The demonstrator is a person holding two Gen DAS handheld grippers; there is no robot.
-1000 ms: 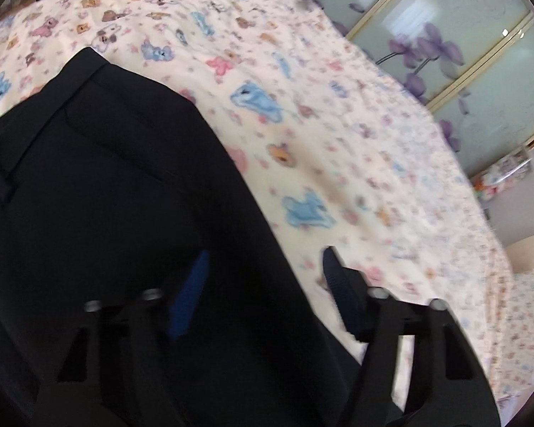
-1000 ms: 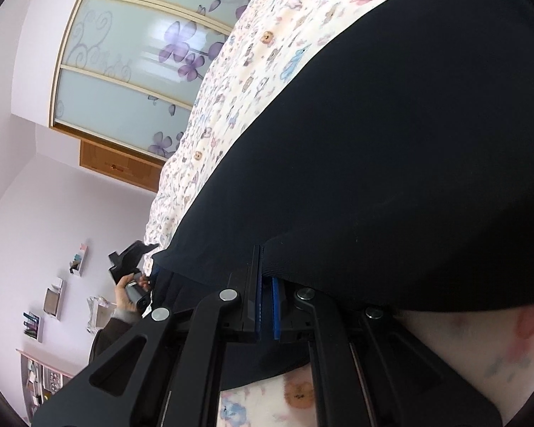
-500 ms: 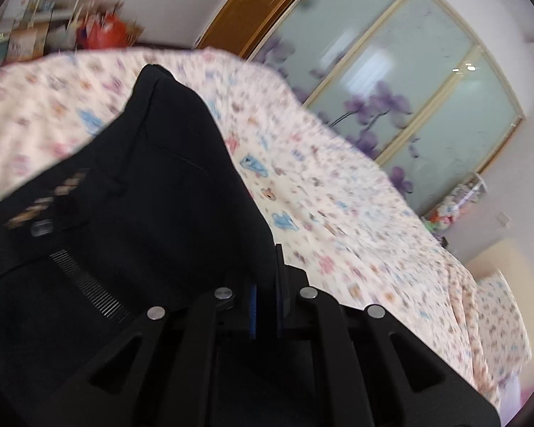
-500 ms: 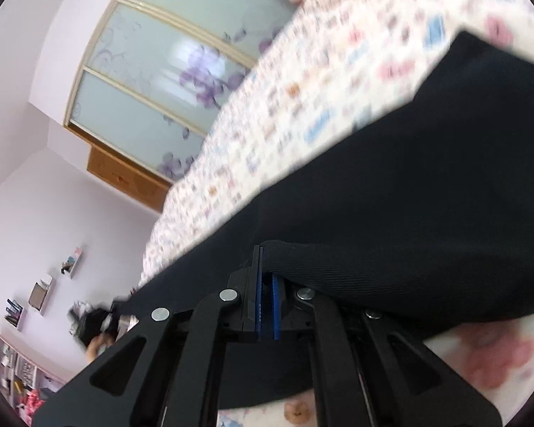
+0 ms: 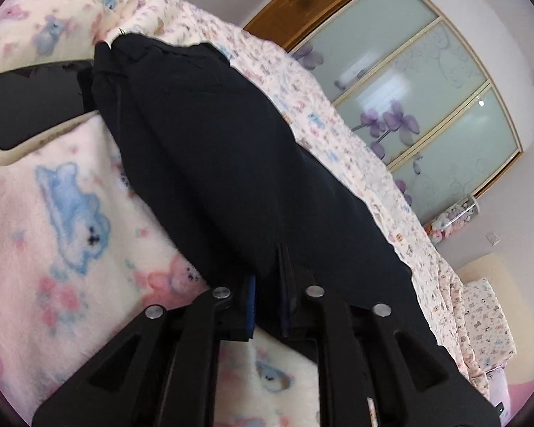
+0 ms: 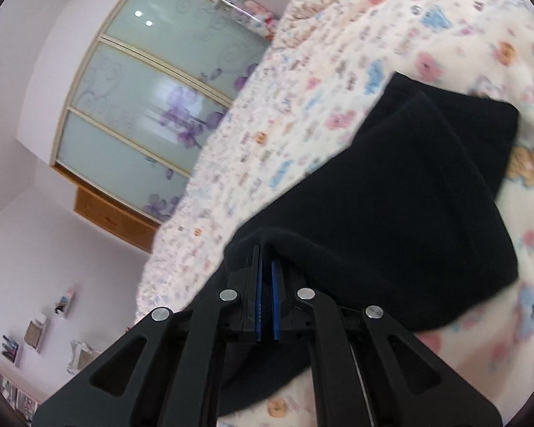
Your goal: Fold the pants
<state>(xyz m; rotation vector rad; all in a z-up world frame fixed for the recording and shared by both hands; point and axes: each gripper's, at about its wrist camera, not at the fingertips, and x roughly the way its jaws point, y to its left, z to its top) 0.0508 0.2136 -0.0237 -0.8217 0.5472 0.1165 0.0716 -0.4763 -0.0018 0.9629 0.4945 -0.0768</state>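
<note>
Black pants (image 5: 213,142) lie stretched across a bed cover printed with teddy bears, running from my left gripper up to the far upper left. My left gripper (image 5: 267,284) holds a thick fold of the pants' near edge between its blue pads, and its jaws are opening slightly. In the right wrist view the pants (image 6: 409,213) lie doubled over, with their far end at the upper right. My right gripper (image 6: 266,277) is shut on a fold of the black cloth, its blue pads almost together.
The teddy-bear bed cover (image 5: 53,231) spreads around the pants. A dark panel with a cream rim (image 5: 25,114) lies at the left by the pants' far end. A wardrobe with frosted, flower-printed sliding doors (image 5: 409,89) stands behind the bed. Wall shelves (image 6: 35,334) are at the lower left.
My left gripper went from open over the pants to closed on their edge and swept far across the bed with it. The right gripper kept its grip and rose a little.
</note>
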